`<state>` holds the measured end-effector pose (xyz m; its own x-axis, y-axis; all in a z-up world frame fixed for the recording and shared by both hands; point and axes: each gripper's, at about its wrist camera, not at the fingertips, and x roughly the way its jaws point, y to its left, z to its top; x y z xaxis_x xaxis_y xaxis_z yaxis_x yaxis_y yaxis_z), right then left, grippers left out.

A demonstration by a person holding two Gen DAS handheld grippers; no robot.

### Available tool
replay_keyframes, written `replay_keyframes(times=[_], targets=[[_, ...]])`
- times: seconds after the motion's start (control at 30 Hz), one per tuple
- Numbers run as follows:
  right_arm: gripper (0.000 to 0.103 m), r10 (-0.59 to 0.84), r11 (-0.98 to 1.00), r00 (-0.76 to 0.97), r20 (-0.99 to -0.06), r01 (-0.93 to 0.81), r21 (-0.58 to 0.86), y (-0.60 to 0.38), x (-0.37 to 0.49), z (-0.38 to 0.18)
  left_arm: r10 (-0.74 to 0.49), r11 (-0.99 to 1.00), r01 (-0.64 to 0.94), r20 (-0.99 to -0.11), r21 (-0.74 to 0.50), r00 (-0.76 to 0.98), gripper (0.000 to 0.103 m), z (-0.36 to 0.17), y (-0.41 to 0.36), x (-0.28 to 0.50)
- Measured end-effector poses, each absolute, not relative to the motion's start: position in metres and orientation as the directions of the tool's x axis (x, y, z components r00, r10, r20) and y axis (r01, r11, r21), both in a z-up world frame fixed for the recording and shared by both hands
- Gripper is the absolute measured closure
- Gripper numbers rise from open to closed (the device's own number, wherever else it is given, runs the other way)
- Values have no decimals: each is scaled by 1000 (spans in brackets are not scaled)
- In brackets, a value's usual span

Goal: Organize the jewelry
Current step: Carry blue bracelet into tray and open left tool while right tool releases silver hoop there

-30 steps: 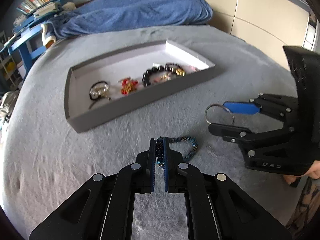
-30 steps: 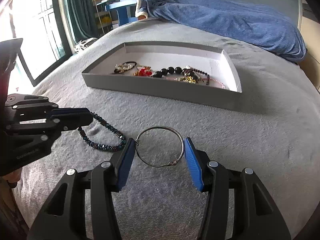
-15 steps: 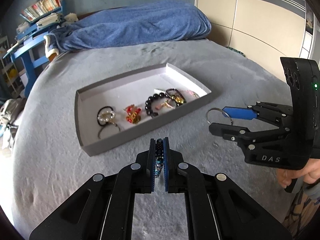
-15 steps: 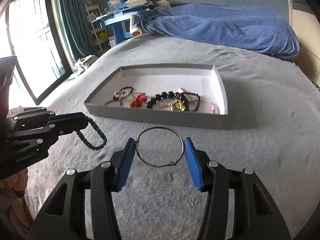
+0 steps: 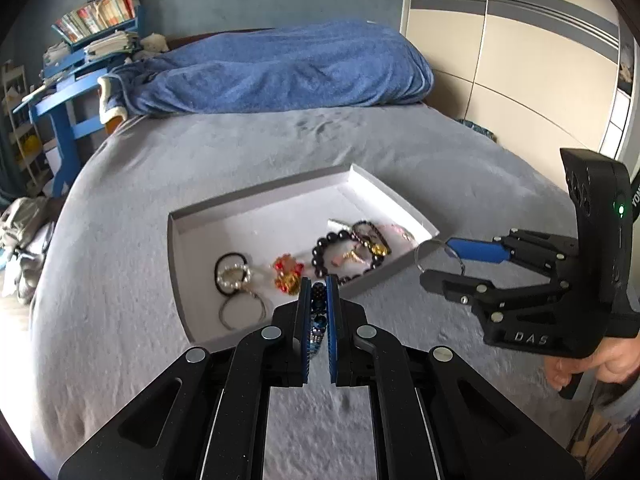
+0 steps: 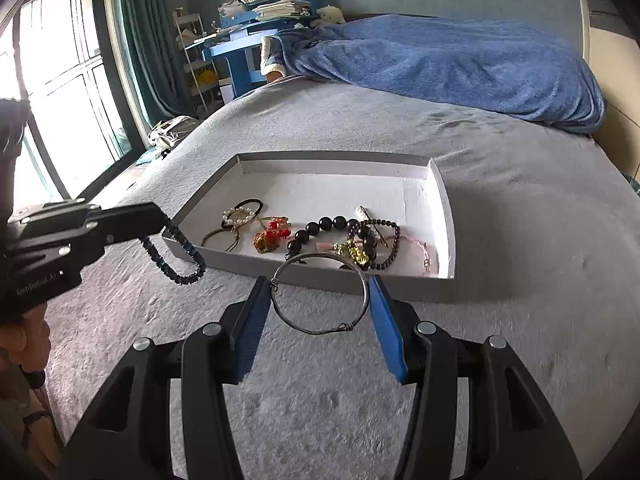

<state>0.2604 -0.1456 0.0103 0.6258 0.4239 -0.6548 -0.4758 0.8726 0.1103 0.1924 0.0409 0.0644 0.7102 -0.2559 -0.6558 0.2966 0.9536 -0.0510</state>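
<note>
Grey bedding covers the bed [image 6: 520,240], on which a shallow grey tray [image 6: 444,216] with a white floor is set. Inside the tray, from left to right in the right wrist view, are seen a pearl hair tie [image 6: 238,214], a red-and-gold ornament [image 6: 272,236], a black bead bracelet [image 6: 320,226] and a tangle of smaller bracelets [image 6: 376,244]. The left hand-held gripper [image 5: 319,304] is pressed together on a dark blue beaded bracelet [image 6: 176,256], which hangs as a loop above the bedding, just left of the tray's near corner. The right hand-held gripper [image 6: 320,304] is held partly spread, and a thin wire bangle [image 6: 318,294] is pinched across its width between the blue pads [image 6: 386,328], just before the tray's near wall. A blue blanket [image 6: 460,60] is heaped at the far end of the bed.
</note>
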Motion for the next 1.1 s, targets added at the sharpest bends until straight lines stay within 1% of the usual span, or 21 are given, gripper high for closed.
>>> replay_keyframes(times=[0.27,0.57,0.73,0.9,1.1], targets=[[53,417,870,622,-663,-484,92,-136,280,13,-248,956,292,-640,-38,727,96,74,48,217],[53,415,864,613,-673,-496,80,-115,328,20,-238,966,249,-634,-74,736,96,80,66,262],[53,410,871,596,-691,-481,102,-108,355,14,-219,973,218,-641,-83,736,96,75,76,293],[53,390,875,581,-714,-475,91,-98,379,4,-205,977,189,-656,-95,726,96,64,88,322],[53,376,884,553,-743,-455,109,-90,406,-15,-211,977,173,-680,-124,702,96,46,97,346]])
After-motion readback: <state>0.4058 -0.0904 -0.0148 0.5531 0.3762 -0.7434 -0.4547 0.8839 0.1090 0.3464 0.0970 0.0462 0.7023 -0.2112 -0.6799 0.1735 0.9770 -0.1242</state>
